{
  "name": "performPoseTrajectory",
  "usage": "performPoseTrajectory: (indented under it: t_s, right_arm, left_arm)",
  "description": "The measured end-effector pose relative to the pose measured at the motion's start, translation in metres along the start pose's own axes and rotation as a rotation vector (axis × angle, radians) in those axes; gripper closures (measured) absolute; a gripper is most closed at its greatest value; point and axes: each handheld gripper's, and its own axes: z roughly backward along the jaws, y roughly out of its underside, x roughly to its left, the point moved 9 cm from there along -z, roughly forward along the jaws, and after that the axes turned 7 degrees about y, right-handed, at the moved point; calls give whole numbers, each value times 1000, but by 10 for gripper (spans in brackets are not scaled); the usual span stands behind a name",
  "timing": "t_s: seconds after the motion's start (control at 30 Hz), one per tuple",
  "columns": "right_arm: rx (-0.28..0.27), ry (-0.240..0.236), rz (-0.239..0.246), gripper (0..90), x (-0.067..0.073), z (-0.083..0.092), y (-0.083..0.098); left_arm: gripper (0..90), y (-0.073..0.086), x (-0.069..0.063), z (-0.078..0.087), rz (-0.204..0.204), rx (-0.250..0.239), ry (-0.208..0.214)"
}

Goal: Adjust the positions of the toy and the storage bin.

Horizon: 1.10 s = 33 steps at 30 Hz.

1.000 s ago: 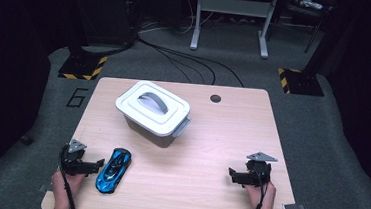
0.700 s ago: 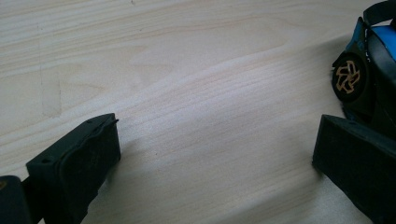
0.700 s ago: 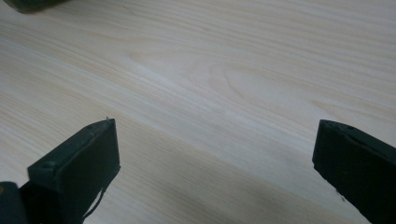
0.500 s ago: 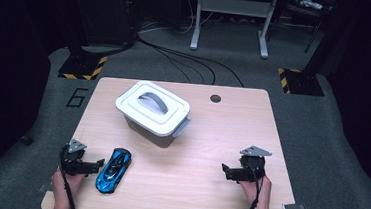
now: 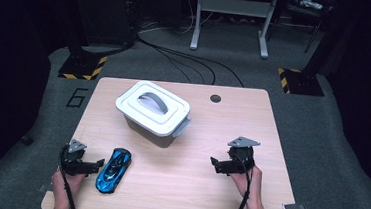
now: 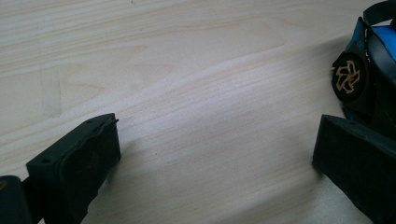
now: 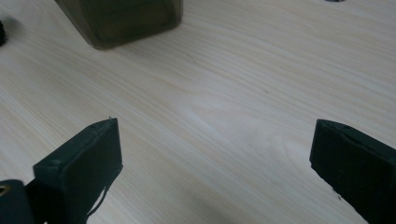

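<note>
Toy car (image 5: 113,169), blue, lies at lower left of the table (image 5: 185,205), just beside the left gripper (image 5: 96,165), whose jaws stand apart, probably positioned for pickup. Lidded container (image 5: 153,113) sits upper centre; right gripper (image 5: 215,164) faces it, jaws apart, holding nothing.

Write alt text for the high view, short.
A person's hands hold open tongs at the near edge of a wooden table: the left tongs sit beside a blue toy car, the right tongs over bare wood. A lidded white box stands farther back.
</note>
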Motion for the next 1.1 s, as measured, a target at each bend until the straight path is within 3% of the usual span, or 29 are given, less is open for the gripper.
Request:
performPoseTrajectory:
  t_s: [0.2,0.5,0.83,1.1]
  right_arm:
    - [-14,-5,33,23,8,-3,-16]
    - [-18,-56,79,33,25,-14,-51]
    - [-26,-91,97,50,32,-31,-87]
    - [-41,-110,114,130,35,-48,-120]
  left_arm:
    - [6,0,0,0,-2,4,0]
    - [7,0,0,0,0,6,3]
    - [9,1,-1,1,-1,14,8]
    - [9,1,-1,2,-3,19,8]
